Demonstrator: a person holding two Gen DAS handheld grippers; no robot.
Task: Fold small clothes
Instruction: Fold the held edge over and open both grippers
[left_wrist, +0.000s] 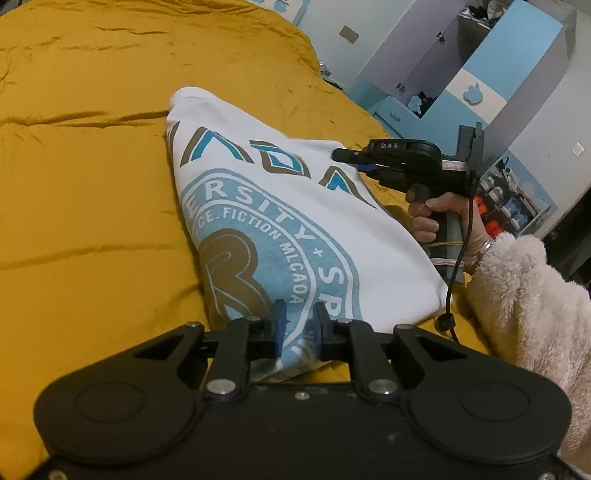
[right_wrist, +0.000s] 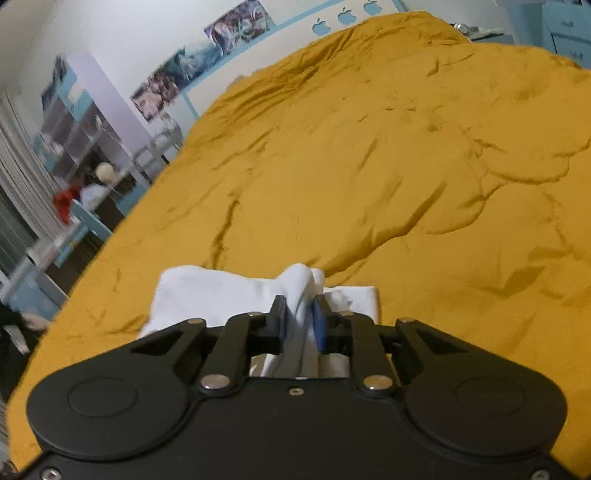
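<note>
Left gripper (left_wrist: 299, 325): jaws clenched on the near edge of the white T-shirt (left_wrist: 280, 221), whose printed cloth runs between the blue pads.
Right gripper (right_wrist: 300, 317): jaws pinched on a bunched fold of the white T-shirt (right_wrist: 207, 291); in the left wrist view the same tool (left_wrist: 354, 157) meets the shirt's far right edge, gripped by a hand (left_wrist: 432, 218) in a fluffy cream sleeve (left_wrist: 524, 295).
T-shirt: held up off the bed between the two tools, print facing the left camera; a blue round emblem with brown and blue lettering shows.
Bedspread (right_wrist: 369, 147): mustard yellow, creased, spread beneath and around the shirt.
Room: blue and lilac wardrobe (left_wrist: 480, 74) to the right of the bed; posters (right_wrist: 177, 74) on the wall beyond it.
</note>
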